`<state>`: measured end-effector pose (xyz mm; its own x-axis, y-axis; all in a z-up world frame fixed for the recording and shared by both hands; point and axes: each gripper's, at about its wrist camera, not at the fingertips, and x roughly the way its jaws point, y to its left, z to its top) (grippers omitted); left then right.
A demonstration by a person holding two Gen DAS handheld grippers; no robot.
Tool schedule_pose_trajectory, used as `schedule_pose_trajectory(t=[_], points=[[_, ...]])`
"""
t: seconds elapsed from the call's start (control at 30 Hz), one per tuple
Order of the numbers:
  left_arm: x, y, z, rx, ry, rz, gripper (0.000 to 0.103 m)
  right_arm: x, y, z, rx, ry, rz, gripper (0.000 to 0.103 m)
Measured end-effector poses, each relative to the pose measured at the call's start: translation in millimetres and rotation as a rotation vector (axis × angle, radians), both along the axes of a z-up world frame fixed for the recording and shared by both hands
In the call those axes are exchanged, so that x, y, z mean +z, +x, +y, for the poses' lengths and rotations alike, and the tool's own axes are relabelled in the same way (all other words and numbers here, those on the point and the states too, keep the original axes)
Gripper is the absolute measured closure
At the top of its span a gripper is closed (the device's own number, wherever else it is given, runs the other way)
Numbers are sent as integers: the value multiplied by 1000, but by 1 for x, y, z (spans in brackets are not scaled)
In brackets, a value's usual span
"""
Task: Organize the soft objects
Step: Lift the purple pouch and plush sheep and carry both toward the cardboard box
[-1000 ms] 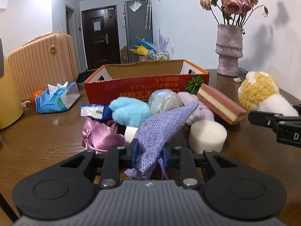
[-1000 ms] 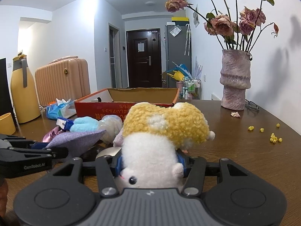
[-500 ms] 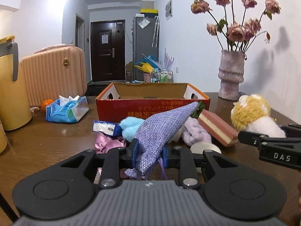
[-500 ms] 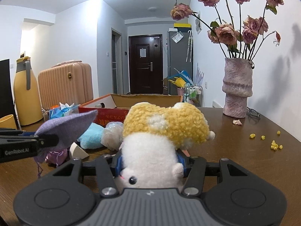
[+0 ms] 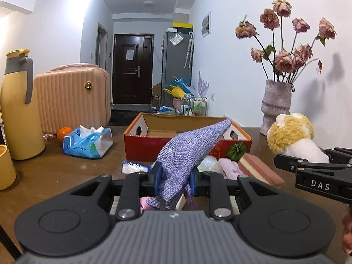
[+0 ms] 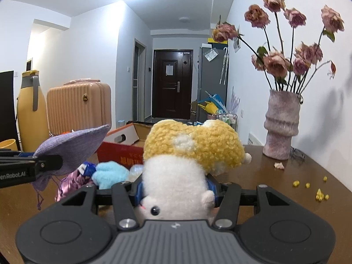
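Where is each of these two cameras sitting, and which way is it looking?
Left wrist: rides the left gripper, looking along its fingers, which pinch a purple cloth pouch, toward the red cardboard box; the right gripper pokes in.
Right wrist: rides the right gripper, which clamps a plush toy, facing the same way.
Shared: box, pouch, plush, flower vase.

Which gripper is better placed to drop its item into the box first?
Probably the left. The left gripper holds the purple pouch, lined up with the box. The right gripper holds the plush further right.
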<state>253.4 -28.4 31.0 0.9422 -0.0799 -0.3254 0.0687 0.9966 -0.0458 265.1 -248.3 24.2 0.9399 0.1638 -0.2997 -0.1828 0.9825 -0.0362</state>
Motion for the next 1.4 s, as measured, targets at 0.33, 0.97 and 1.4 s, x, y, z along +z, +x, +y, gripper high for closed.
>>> schedule_pose_trajectory(t=[0.33,0.97,1.4], points=[[19,11,15,46,-42,-37,78,20,26,24,9,-3,-30,51],[37,68,29,123,-87,-79,78,32,82,34,-47,132,-71,51],[40,109,32,144,-94,-80,78,38,112,33,-47,108,-68,51]])
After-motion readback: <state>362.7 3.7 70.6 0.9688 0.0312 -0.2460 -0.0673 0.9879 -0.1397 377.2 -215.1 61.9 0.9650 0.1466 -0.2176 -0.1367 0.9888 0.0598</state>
